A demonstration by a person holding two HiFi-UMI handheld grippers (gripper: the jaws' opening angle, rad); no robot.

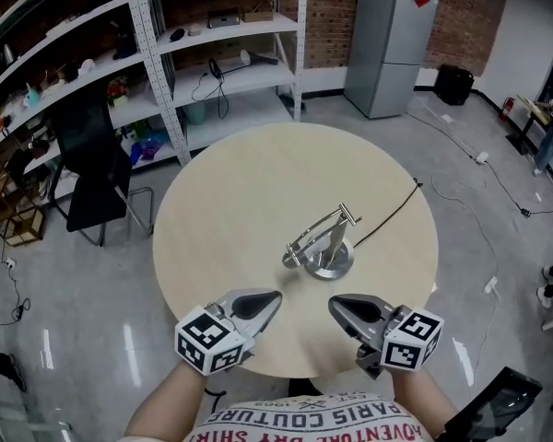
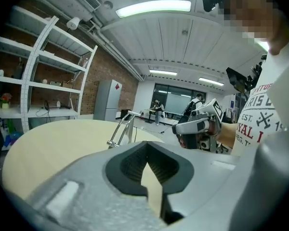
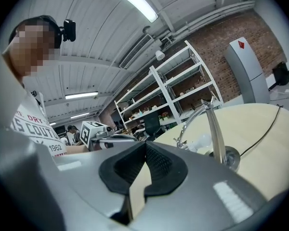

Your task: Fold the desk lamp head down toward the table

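A silver desk lamp [image 1: 324, 242] stands on the round beige table [image 1: 230, 210], right of centre. Its arm slopes down to the left and the head [image 1: 293, 256] lies low near the tabletop. In the right gripper view the lamp [image 3: 216, 129] shows a white bulb [image 3: 202, 141] under its bent arm. My left gripper [image 1: 276, 296] hovers over the table's near edge, shut and holding nothing, a short way in front of the lamp. My right gripper [image 1: 333, 304] is beside it, also shut and holding nothing. The left gripper view has the lamp [image 2: 123, 131] beyond its jaws [image 2: 145, 147].
A black cable [image 1: 387, 212] runs from the lamp base off the table's right edge. Metal shelves [image 1: 212, 53] and a black chair [image 1: 97, 168] stand to the back left. A grey fridge [image 1: 392, 40] stands at the back.
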